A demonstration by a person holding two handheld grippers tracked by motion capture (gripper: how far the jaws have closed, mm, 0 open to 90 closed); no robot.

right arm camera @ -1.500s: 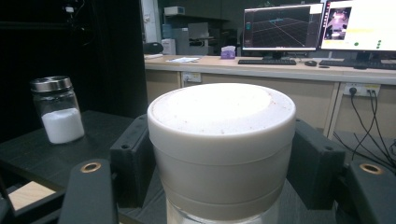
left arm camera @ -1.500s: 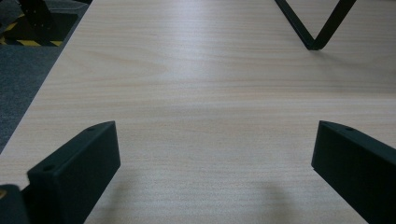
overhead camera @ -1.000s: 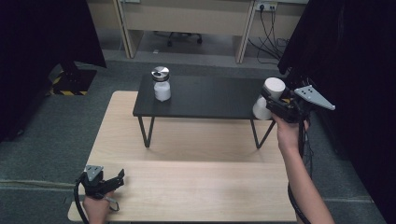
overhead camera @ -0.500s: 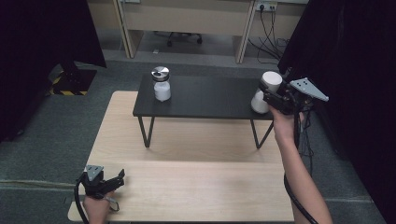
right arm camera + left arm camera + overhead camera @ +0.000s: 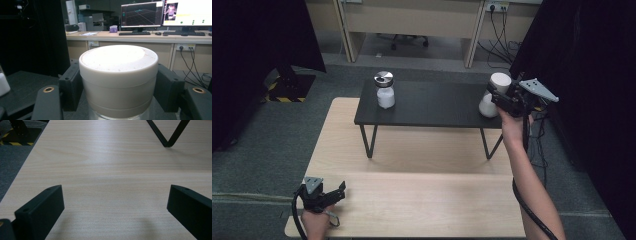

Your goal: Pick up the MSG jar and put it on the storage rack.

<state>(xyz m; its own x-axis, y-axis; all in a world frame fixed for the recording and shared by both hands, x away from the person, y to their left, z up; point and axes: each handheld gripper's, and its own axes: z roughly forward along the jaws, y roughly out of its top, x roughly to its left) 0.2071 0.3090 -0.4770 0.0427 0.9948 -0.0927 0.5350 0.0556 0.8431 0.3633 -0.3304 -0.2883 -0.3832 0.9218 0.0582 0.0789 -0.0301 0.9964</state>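
Note:
A jar with a white lid [image 5: 499, 81] hangs tilted at the right end of the low black table [image 5: 437, 105]. My right gripper [image 5: 500, 91] is shut on that lid, and the right gripper view has the white lid [image 5: 118, 72] pressed between both black pads [image 5: 71, 86]. A second jar with a metal lid [image 5: 385, 90] stands upright on the black table's left part. My left gripper [image 5: 339, 192] lies low over the wooden table [image 5: 422, 200] near its front left corner. The left gripper [image 5: 115, 202] is open, its jaws wide apart over bare wood.
The black table stands on the wooden table on thin V-shaped legs [image 5: 368, 140]. Black curtains hang left and right. A desk with wall sockets and cables [image 5: 499, 22] runs along the back, with monitors [image 5: 141, 15] on it. A yellow-striped base [image 5: 287, 87] sits on the floor at left.
My right hand has carried the white-lidded jar a little farther back and to the left over the black table's right end. The left gripper has stayed put.

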